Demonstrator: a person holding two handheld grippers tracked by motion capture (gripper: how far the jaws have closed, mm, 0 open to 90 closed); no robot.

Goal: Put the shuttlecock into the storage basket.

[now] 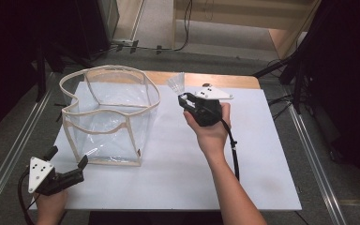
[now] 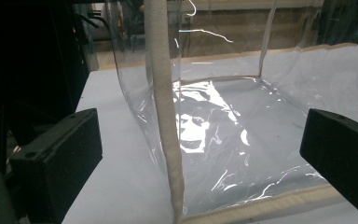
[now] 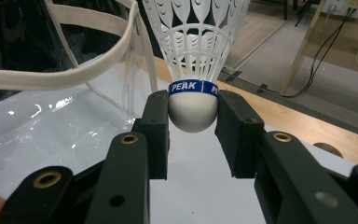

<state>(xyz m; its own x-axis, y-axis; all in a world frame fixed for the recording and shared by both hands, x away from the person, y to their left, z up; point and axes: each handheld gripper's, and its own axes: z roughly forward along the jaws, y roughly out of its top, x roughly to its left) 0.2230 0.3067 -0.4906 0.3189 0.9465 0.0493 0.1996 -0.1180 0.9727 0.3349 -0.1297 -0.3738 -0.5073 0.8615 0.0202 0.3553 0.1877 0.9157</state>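
Clamped between my right gripper [image 3: 193,116] jaws sits a white plastic shuttlecock [image 3: 193,60], its blue band reading "PEAK". My left gripper [image 1: 68,169] gapes wide, empty, facing the clear beige-trimmed plastic bag [image 1: 108,117].

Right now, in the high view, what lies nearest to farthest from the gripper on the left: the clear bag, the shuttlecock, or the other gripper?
From the left gripper, at the table's near left corner:
1. Clear bag, just ahead and slightly right of its open jaws.
2. Right gripper, across the table toward the far right.
3. Shuttlecock, held in that gripper's jaws, slightly beyond it; almost too close to call.
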